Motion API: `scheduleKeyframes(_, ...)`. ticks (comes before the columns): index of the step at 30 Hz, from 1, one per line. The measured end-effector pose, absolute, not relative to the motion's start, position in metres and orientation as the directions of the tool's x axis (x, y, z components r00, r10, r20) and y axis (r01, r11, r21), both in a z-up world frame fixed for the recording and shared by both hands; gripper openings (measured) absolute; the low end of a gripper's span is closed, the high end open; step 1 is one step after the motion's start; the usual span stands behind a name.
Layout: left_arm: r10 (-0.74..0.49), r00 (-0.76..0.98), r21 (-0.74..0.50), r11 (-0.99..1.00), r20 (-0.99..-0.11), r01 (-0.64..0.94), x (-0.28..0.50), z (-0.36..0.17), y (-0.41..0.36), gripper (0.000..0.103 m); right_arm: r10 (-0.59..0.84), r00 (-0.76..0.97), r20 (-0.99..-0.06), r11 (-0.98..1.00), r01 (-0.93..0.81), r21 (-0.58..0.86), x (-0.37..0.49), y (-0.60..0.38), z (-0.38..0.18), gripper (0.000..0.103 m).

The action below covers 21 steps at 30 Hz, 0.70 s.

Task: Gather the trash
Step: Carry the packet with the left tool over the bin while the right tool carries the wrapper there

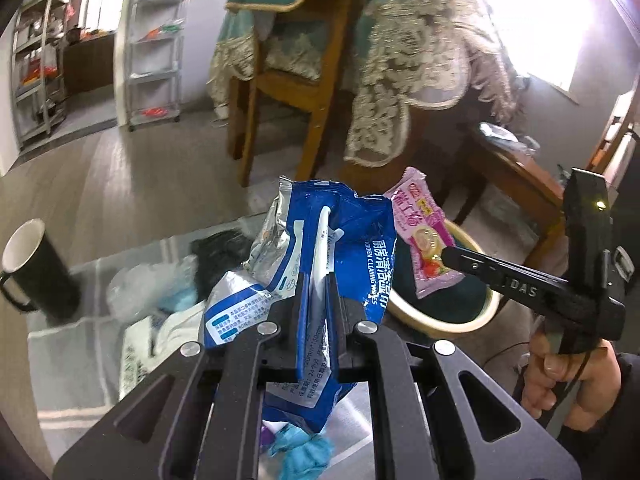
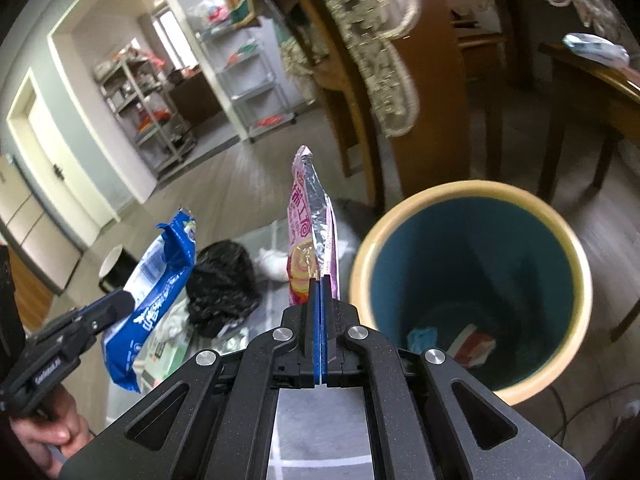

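My left gripper is shut on a blue and silver cleaning-wipes packet and holds it upright above the floor mat; the packet also shows in the right wrist view. My right gripper is shut on a pink snack wrapper, held just left of the trash bin, which has a cream rim and a teal inside. The wrapper and the right gripper show in the left wrist view, over the bin's rim. Some trash lies at the bin's bottom.
On the mat lie a black crumpled bag, clear plastic, white paper and blue tissue. A black mug lies at the left. A wooden chair, a cloth-draped table and shelving racks stand behind.
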<state>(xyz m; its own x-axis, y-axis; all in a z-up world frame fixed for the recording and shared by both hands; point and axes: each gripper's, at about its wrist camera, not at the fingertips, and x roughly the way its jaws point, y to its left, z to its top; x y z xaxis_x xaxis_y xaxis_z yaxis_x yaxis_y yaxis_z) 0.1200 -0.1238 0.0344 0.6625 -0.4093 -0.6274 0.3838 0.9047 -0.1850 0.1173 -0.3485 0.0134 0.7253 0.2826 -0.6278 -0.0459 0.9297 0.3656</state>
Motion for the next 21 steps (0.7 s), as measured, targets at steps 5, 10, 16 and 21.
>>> scheduleKeyframes(5, -0.445, 0.641, -0.185, 0.883, -0.626, 0.432, 0.129, 0.034, -0.15, 0.008, 0.222, 0.738, -0.637, 0.934, 0.027, 0.357, 0.115, -0.37, 0.011, 0.001)
scheduleKeyframes(10, -0.482, 0.599, -0.199, 0.856, -0.639, 0.477, 0.147, 0.028, -0.187, 0.008, 0.179, 0.729, -0.661, 0.926, 0.101, 0.363, 0.113, -0.393, 0.002, 0.001)
scheduleKeyframes(16, -0.546, 0.52, -0.254, 0.81, -0.657, 0.529, 0.17, 0.018, -0.239, 0.008, 0.134, 0.73, -0.67, 0.909, 0.178, 0.376, 0.113, -0.414, -0.002, 0.001)
scheduleKeyframes(21, -0.556, 0.487, -0.272, 0.799, -0.673, 0.536, 0.187, 0.01, -0.27, 0.008, 0.104, 0.716, -0.69, 0.901, 0.226, 0.37, 0.113, -0.427, -0.01, 0.001)
